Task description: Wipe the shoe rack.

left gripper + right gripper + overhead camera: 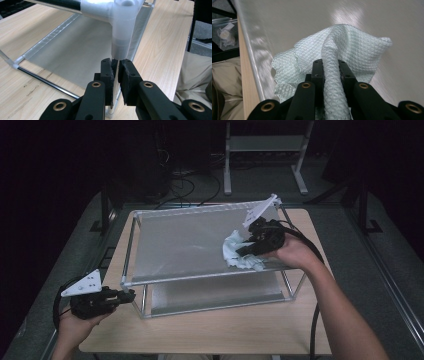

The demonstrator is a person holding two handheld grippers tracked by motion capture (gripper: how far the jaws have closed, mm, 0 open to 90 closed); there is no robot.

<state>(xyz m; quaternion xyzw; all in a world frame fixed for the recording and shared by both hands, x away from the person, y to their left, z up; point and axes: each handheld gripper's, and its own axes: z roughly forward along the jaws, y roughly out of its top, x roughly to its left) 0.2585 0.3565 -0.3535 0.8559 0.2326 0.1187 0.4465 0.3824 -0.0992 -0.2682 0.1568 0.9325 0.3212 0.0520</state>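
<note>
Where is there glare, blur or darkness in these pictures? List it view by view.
High view: dark surroundings, and a soft sheen on the grey fabric top shelf of the metal-tube rack. Left gripper view: sharp and evenly lit on the translucent plastic corner joint. Right gripper view: bright glare and smeared shelf surface beyond the pale quilted cloth.

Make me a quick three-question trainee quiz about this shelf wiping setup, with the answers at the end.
1. What does the right gripper hold?
2. True or false: the left gripper is clamped on a thin upright post of the rack, below a corner joint.
3. Where does the cloth lie? A) on the wooden table B) on the rack's top shelf C) on the lower shelf

Key: 1. A pale quilted cloth, pinched between its jaws. 2. True. 3. B, near the shelf's right front part.
</note>
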